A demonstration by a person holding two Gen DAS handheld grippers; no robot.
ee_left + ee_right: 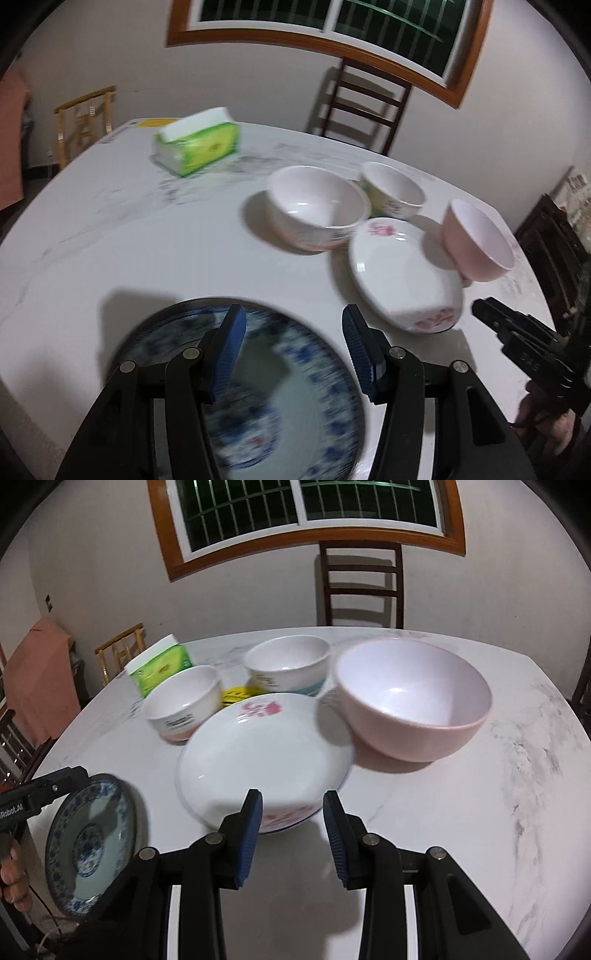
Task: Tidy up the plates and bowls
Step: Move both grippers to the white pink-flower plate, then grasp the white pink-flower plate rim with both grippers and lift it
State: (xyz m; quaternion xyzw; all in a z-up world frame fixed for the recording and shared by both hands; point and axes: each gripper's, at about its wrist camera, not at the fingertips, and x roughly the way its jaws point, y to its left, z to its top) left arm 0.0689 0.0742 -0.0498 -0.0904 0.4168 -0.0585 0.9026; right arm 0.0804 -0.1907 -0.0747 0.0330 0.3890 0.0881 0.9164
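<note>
A blue-and-white patterned plate lies below my left gripper, which is open just over its far rim; it also shows in the right wrist view. My right gripper is open at the near rim of a white plate with pink flowers, also in the left wrist view. Behind stand a large pink bowl and two white bowls. The right gripper shows in the left wrist view.
A green tissue pack lies at the far left of the white marble table. A dark wooden chair stands behind the table, a light wooden chair to the left. A yellow label lies between the bowls.
</note>
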